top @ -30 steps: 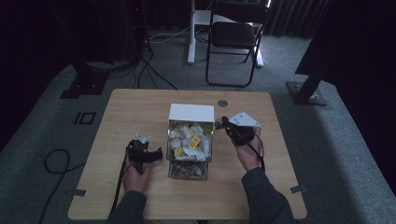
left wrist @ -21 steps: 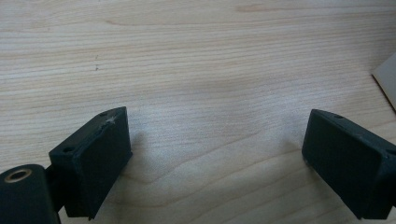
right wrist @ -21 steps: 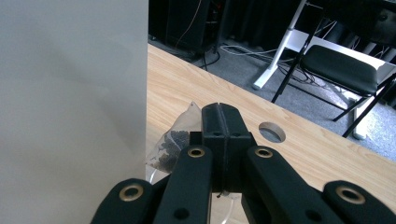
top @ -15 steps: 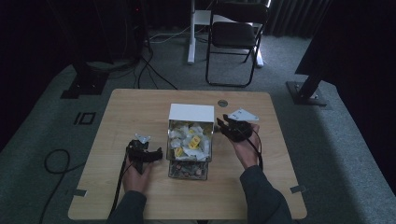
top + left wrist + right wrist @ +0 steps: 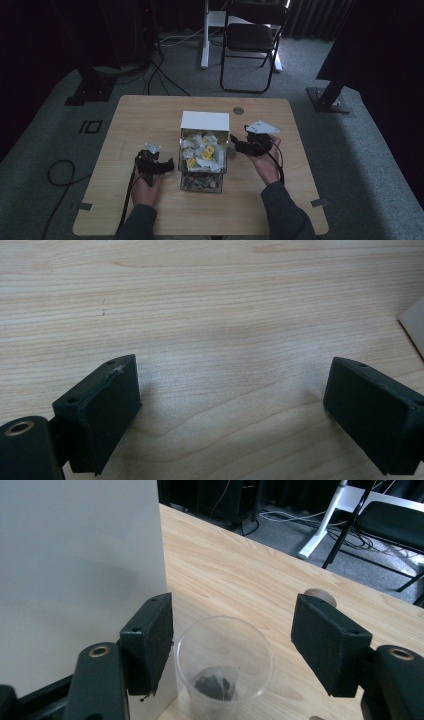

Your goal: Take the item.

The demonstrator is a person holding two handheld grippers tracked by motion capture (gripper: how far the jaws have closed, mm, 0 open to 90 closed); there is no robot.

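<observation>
The box (image 5: pixel 204 150) of sachets stands at table (image 5: pixel 150 110) centre. At its 3 o'clock, the right gripper (image 5: pixel 235 645), jaws spread, brackets a clear cup (image 5: pixel 225 665) holding a tea bag (image 5: pixel 216 682), apparently poised to grasp. At 9 o'clock, the left gripper (image 5: pixel 230 415) rests spread and empty, probably idle.

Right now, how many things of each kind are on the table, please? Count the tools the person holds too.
Handheld grippers: 2, the left gripper and the right gripper.
Boxes of packets: 1, the white-backed clear box, holding too many packets to count.
Clear plastic cups: 1, the cup beside the box with a tea bag inside.
Total: 4, plus the tea bag.
</observation>
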